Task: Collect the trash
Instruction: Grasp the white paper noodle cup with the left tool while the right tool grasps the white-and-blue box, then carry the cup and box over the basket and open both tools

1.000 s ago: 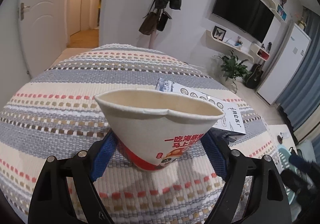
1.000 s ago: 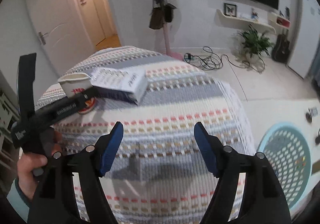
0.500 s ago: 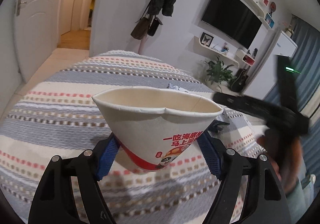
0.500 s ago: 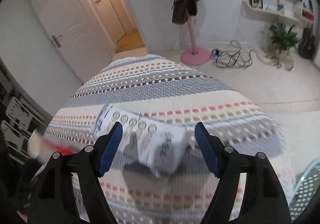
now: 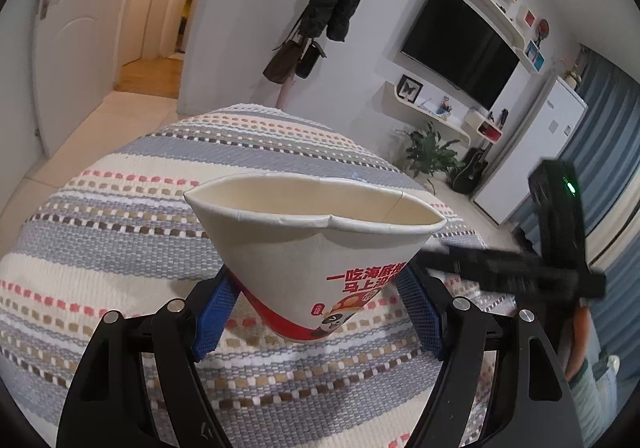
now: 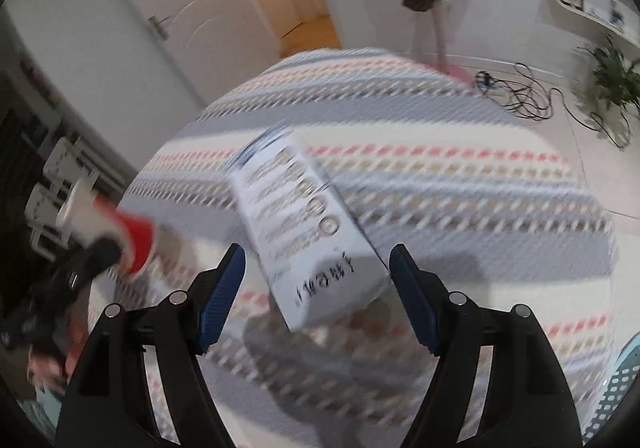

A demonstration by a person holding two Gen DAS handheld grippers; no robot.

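My left gripper (image 5: pixel 318 310) is shut on a white and red paper noodle cup (image 5: pixel 320 248), squeezed at its base and held above the striped tablecloth (image 5: pixel 120 228). The cup also shows at the left of the right wrist view (image 6: pixel 106 226). My right gripper (image 6: pixel 316 288) is open just above a white carton box (image 6: pixel 308 232) that lies on the tablecloth (image 6: pixel 480 188); the box's near end sits between the fingers. The right wrist view is blurred by motion.
A light blue mesh basket (image 6: pixel 624 380) stands on the floor at the table's right edge. Cables (image 6: pixel 528 96) and a potted plant (image 6: pixel 612 72) lie on the floor beyond the table. The right tool (image 5: pixel 520 272) shows at the right of the left wrist view.
My left gripper has lifted the cup off the table and moved left. My right gripper has moved in over the white box, which now lies between its open fingers.
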